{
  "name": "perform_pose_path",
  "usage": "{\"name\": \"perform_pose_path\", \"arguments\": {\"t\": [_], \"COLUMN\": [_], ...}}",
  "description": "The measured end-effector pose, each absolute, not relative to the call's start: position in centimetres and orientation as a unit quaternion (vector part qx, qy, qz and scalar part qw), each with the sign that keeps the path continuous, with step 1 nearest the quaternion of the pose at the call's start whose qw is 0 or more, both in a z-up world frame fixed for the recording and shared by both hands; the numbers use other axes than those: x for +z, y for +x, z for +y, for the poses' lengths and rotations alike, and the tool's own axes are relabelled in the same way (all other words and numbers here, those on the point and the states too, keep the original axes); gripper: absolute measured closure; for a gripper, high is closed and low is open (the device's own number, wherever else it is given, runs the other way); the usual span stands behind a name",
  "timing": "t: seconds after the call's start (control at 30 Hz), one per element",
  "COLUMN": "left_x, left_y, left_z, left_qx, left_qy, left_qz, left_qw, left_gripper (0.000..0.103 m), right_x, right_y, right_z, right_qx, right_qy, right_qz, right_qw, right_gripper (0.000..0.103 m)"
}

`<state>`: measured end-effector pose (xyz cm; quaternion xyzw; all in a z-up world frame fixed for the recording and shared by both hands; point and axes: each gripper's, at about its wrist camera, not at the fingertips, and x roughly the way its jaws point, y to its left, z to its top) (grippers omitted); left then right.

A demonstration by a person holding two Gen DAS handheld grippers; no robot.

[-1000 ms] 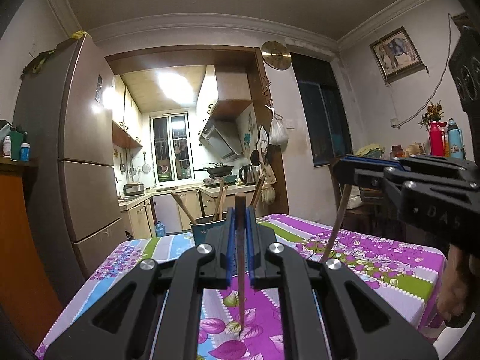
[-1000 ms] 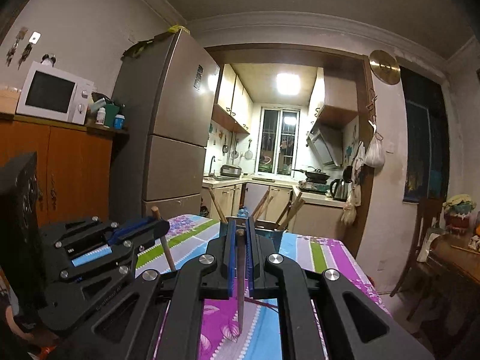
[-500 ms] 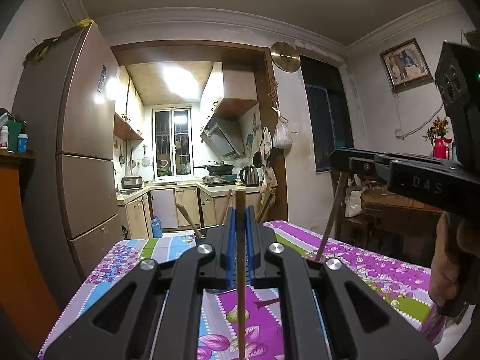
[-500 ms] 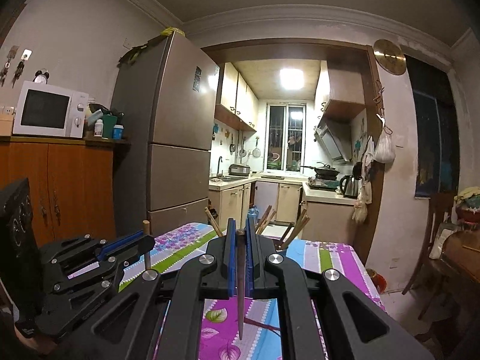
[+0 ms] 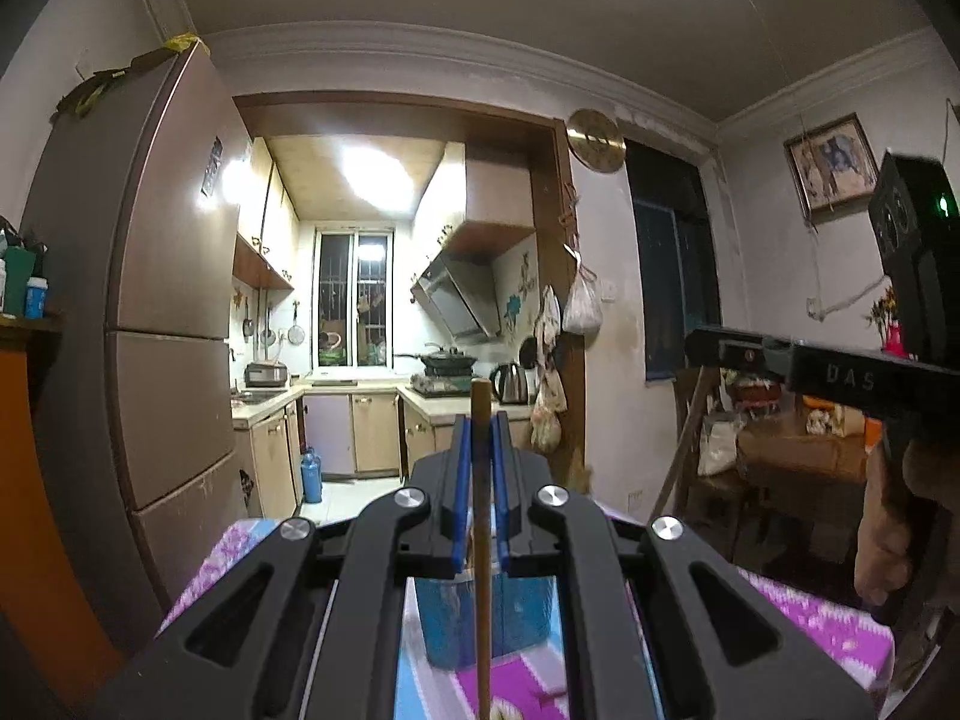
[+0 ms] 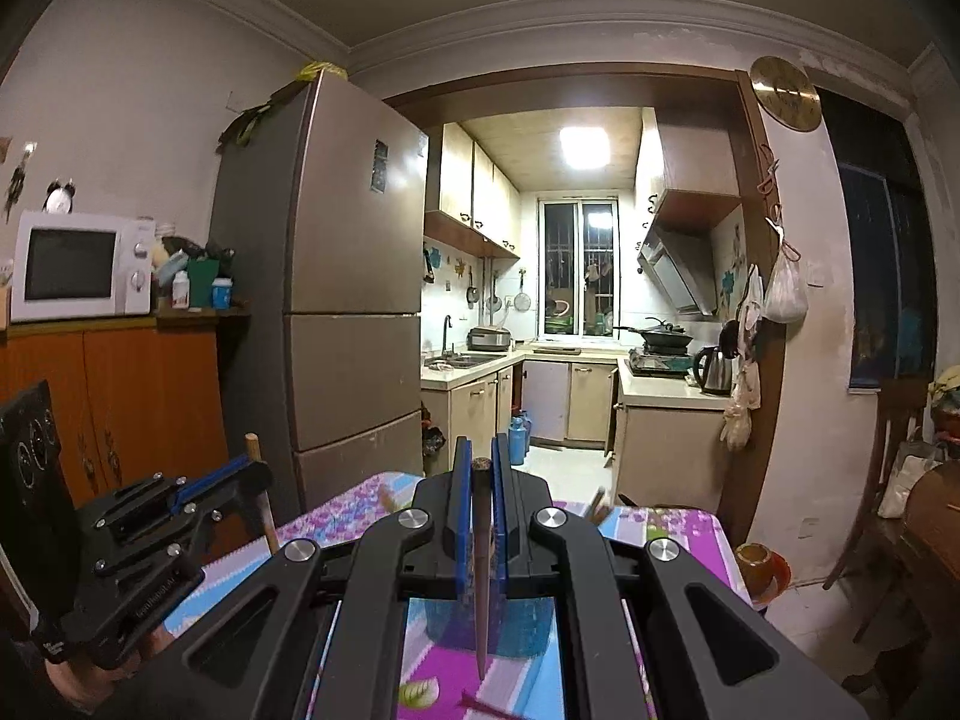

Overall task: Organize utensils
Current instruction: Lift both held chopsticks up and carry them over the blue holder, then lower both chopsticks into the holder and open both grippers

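Observation:
My left gripper (image 5: 480,426) is shut on a light wooden chopstick (image 5: 482,546) held upright. My right gripper (image 6: 480,450) is shut on a dark wooden chopstick (image 6: 482,570), point down. A blue utensil holder (image 5: 522,606) stands on the table just behind and below both grippers; it also shows in the right wrist view (image 6: 522,618), with utensil tips (image 6: 597,507) sticking out of it. The right gripper shows at the right of the left wrist view (image 5: 714,348), the left gripper at the left of the right wrist view (image 6: 252,477).
The table has a purple flowered cloth (image 6: 672,525). A tall fridge (image 6: 348,312) stands at the left, with an orange cabinet and microwave (image 6: 78,264) beside it. A wooden chair (image 5: 720,480) and a cluttered side table are at the right. The kitchen lies behind.
Both grippers have risen and moved toward the blue holder, which now sits low behind the fingers. Each still holds its chopstick.

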<state>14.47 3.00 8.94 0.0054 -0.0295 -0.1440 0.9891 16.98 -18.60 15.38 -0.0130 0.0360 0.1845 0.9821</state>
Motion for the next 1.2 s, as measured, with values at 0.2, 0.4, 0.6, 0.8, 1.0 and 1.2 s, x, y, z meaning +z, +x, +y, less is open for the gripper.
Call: {"name": "perform_pose_path", "arguments": {"t": [0.2, 0.4, 0.6, 0.8, 1.0, 1.2], "left_x": [13.7, 17.1, 18.4, 16.9, 14.3, 12.1], "left_y": [16.9, 19.1, 22.1, 25.2, 28.2, 29.8], "left_z": [2.6, 1.8, 1.2, 0.2, -0.2, 0.0], "left_qx": [-0.14, -0.125, -0.115, -0.112, -0.108, -0.103], "left_qy": [-0.006, -0.008, -0.018, -0.021, -0.021, -0.02], "left_qz": [-0.057, -0.088, -0.094, -0.074, -0.043, -0.021], "left_qw": [0.989, 0.988, 0.989, 0.991, 0.993, 0.994], "left_gripper": [0.098, 0.098, 0.098, 0.098, 0.098, 0.098], "right_x": [19.4, 22.1, 23.2, 22.1, 19.9, 18.0], "right_y": [20.5, 23.7, 26.9, 29.6, 32.3, 34.6], "right_z": [-18.6, -18.5, -18.0, -17.4, -17.2, -17.2], "right_qx": [0.187, 0.184, 0.186, 0.194, 0.196, 0.199], "right_qy": [-0.014, -0.02, -0.026, -0.027, -0.026, -0.016], "right_qz": [0.034, 0.038, 0.05, 0.066, 0.089, 0.111], "right_qw": [0.982, 0.982, 0.981, 0.978, 0.976, 0.974], "right_gripper": [0.096, 0.096, 0.096, 0.096, 0.096, 0.096]}}
